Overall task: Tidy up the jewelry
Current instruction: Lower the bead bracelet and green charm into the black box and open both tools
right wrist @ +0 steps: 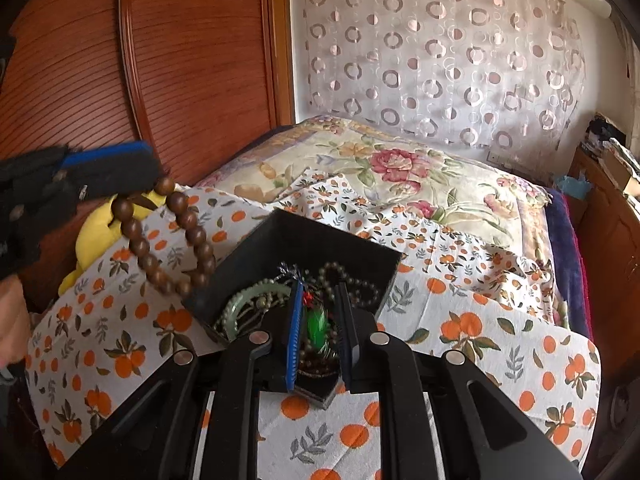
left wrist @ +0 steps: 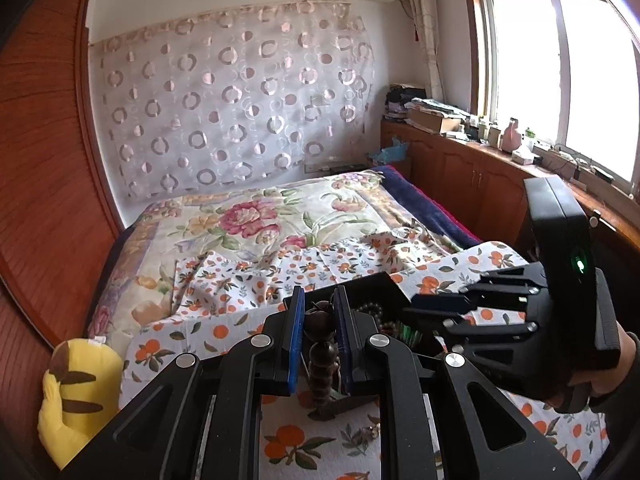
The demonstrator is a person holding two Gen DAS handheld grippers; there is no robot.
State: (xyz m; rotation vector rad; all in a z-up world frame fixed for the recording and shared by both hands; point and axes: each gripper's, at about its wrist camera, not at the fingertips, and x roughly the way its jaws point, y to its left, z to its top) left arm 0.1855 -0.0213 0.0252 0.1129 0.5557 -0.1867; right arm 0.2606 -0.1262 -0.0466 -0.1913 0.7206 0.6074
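My left gripper (left wrist: 318,312) is shut on a brown wooden bead bracelet (left wrist: 320,364), which hangs from its blue pads above the orange-print cloth. In the right wrist view the same bracelet (right wrist: 172,240) dangles from the left gripper (right wrist: 120,168) at the upper left, beside the black jewelry box (right wrist: 320,236). The box holds a pale green bangle (right wrist: 252,300), bead strands and a bright green pendant (right wrist: 318,326). My right gripper (right wrist: 318,308) is over the box with its jaws a little apart around the pendant; whether it grips is unclear. The right gripper also shows in the left wrist view (left wrist: 440,312).
The box (left wrist: 360,292) stands on an orange-print cloth (right wrist: 480,340) spread over a floral bedspread (left wrist: 260,216). A yellow plush toy (left wrist: 76,392) lies at the bed's left edge. Wooden wardrobe doors (right wrist: 180,60) stand at left, a cluttered wooden cabinet (left wrist: 460,152) under the window at right.
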